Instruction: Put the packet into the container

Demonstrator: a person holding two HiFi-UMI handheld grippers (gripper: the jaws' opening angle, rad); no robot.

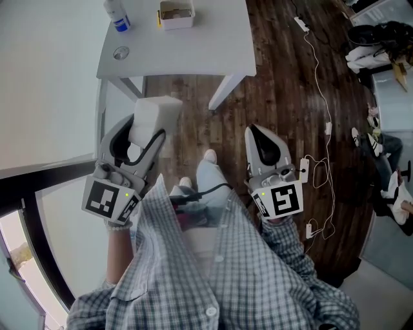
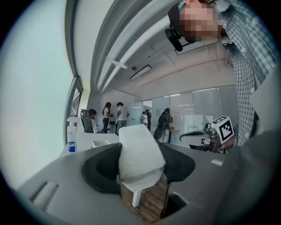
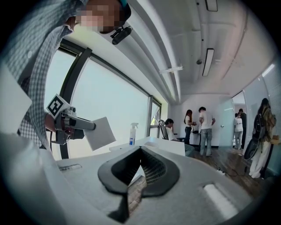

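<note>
Wooden floor [image 1: 193,109] spreads beneath you, with the white table [image 1: 193,51] ahead of both grippers. You hold them side by side, pointing forward and nearly level. Your left gripper [image 1: 147,129] clamps the white packet [image 1: 155,111], which juts past its tips. Your right gripper [image 1: 257,132] is closed on nothing. The container [image 1: 176,14] sits on the table, well ahead of the packet.

The white packet [image 1: 158,113] looks matt and soft (papery), the desk [image 1: 193,50] smooth white, the floor [image 1: 284,97] dark wood planks.
</note>
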